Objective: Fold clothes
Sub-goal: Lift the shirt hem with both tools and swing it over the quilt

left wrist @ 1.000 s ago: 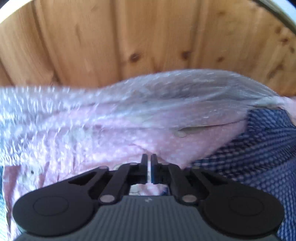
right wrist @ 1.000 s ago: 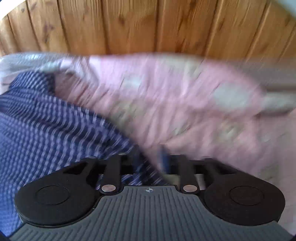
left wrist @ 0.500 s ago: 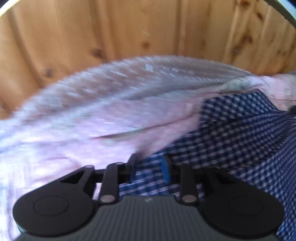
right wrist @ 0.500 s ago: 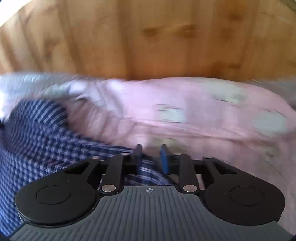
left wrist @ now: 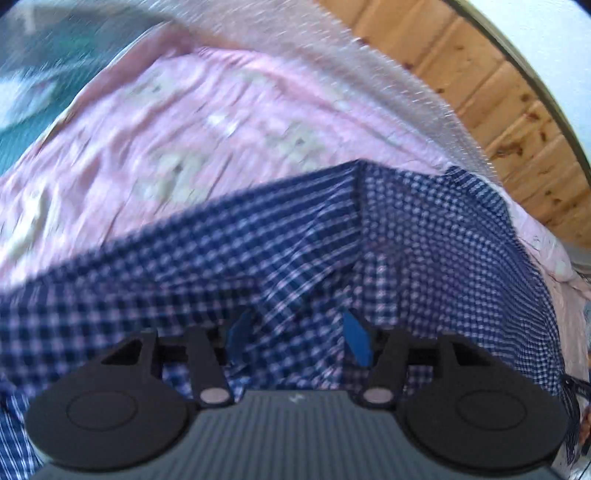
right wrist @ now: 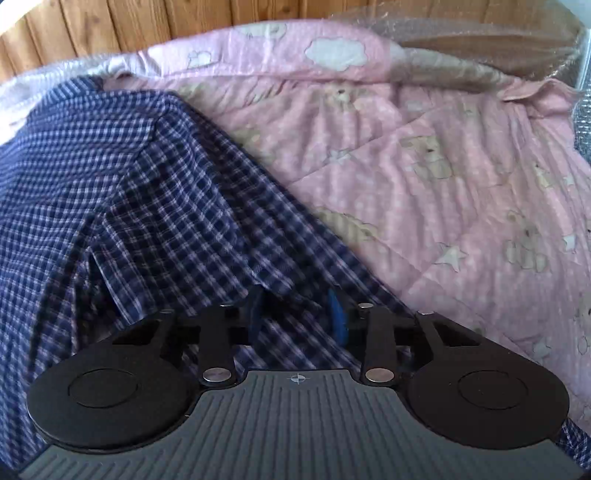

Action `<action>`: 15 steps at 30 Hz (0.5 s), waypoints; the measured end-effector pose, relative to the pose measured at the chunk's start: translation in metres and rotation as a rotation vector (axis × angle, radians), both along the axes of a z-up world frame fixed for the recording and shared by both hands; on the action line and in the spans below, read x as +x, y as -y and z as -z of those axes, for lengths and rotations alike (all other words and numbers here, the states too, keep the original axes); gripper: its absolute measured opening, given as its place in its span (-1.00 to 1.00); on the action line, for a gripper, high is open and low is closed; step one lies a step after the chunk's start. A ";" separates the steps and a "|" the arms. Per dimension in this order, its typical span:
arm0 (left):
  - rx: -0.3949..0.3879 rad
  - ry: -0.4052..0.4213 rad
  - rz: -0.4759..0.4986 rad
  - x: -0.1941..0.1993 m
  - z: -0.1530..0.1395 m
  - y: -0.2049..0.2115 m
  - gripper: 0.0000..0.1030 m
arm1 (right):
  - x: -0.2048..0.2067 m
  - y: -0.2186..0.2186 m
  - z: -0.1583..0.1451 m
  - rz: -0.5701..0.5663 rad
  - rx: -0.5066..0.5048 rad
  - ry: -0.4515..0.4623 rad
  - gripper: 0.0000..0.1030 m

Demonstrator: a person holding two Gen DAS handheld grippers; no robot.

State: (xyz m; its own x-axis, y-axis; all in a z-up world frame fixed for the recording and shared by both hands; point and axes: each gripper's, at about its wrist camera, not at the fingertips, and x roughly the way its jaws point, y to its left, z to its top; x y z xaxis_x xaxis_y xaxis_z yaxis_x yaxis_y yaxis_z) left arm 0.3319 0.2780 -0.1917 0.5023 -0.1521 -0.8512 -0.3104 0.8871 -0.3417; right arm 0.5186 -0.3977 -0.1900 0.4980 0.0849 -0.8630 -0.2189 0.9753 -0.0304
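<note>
Left gripper (left wrist: 297, 334) opening over one checked shirt (left wrist: 424, 229).

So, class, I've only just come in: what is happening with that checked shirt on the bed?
A person is folding clothes with a pair of tongs in each hand. Both pairs hang over a navy checked shirt spread on a pink quilt printed with bears and stars. The left tongs are opening, with shirt cloth lying between the pads but not pinched. The right tongs also stand apart over the cloth. A wooden wall stands behind.
</note>
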 end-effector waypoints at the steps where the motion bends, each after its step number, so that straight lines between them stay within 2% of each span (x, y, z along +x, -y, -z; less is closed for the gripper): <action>1: -0.003 0.000 -0.015 0.000 0.002 -0.003 0.10 | 0.001 0.010 -0.001 0.062 -0.005 0.007 -0.45; 3: -0.035 -0.008 -0.038 0.007 0.009 -0.004 0.22 | 0.001 0.022 -0.008 0.175 -0.030 0.027 -0.61; 4: -0.053 -0.015 -0.049 0.009 0.011 -0.004 0.31 | 0.000 0.024 -0.014 0.222 -0.044 0.041 -0.61; 5: -0.065 -0.021 -0.060 0.011 0.013 -0.003 0.31 | -0.006 0.018 -0.023 0.227 -0.019 0.062 -0.61; 6: -0.045 -0.024 -0.064 0.009 0.011 0.000 0.31 | -0.011 0.013 -0.031 0.228 0.009 0.082 -0.59; 8: -0.024 -0.013 -0.066 0.002 0.009 0.007 0.31 | -0.028 -0.008 -0.042 0.137 0.120 0.083 -0.40; 9: -0.010 -0.009 -0.065 -0.001 0.008 0.011 0.31 | -0.036 -0.023 -0.043 0.071 0.159 0.064 -0.07; 10: 0.021 -0.010 -0.052 -0.003 0.010 0.013 0.18 | -0.044 -0.037 -0.038 0.002 0.145 0.057 0.03; 11: 0.078 -0.021 -0.032 -0.003 0.014 0.016 -0.02 | -0.052 -0.051 -0.034 -0.067 0.130 0.050 0.01; 12: 0.141 -0.024 -0.013 -0.004 0.015 0.017 -0.59 | -0.059 -0.063 -0.029 -0.130 0.110 0.044 -0.11; 13: 0.175 -0.034 -0.005 -0.002 0.016 0.012 -0.97 | -0.062 -0.068 -0.020 -0.143 0.053 0.038 -0.31; 14: 0.170 -0.033 -0.025 0.000 0.015 0.002 -0.97 | -0.059 -0.065 -0.009 -0.127 0.020 0.012 -0.55; 15: 0.165 -0.032 -0.045 0.002 0.013 -0.008 -0.98 | -0.057 -0.056 0.000 -0.095 0.019 -0.008 -0.89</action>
